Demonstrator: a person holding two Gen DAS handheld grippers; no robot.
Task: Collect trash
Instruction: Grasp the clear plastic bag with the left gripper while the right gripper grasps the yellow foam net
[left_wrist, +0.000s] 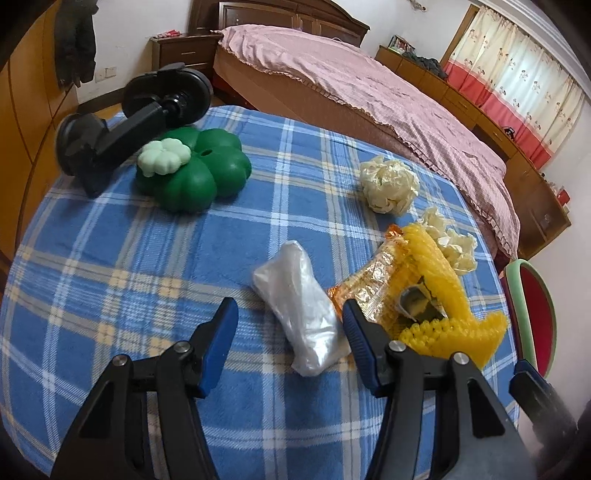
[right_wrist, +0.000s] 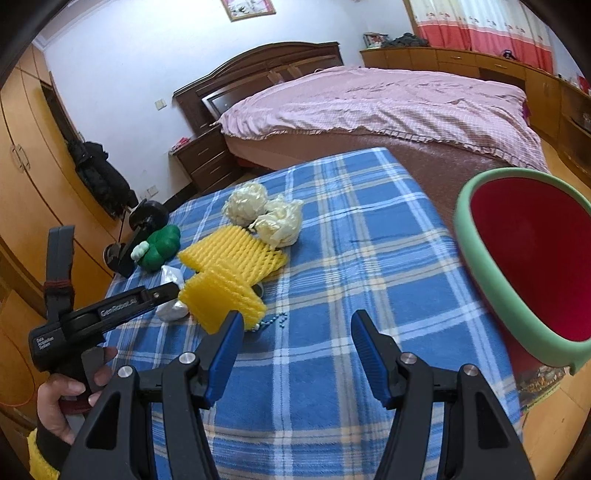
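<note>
On the blue plaid cloth (left_wrist: 147, 258) lie a crumpled clear plastic bag (left_wrist: 299, 306), an orange foil wrapper (left_wrist: 373, 288), yellow foam netting (left_wrist: 439, 273) and two cream paper wads (left_wrist: 389, 182) (left_wrist: 448, 236). My left gripper (left_wrist: 290, 328) is open, its fingers on either side of the near end of the plastic bag. My right gripper (right_wrist: 295, 339) is open and empty above the cloth, just right of the foam netting (right_wrist: 229, 266). The red bin with a green rim (right_wrist: 532, 266) stands to its right. The wads (right_wrist: 262, 212) lie beyond the netting.
A green clover-shaped toy (left_wrist: 195, 166) and a black suction-cup mount (left_wrist: 122, 122) sit at the far left of the cloth. A small bead chain (right_wrist: 273, 320) lies near the right gripper. A bed with a pink cover (right_wrist: 388, 103) stands behind the table.
</note>
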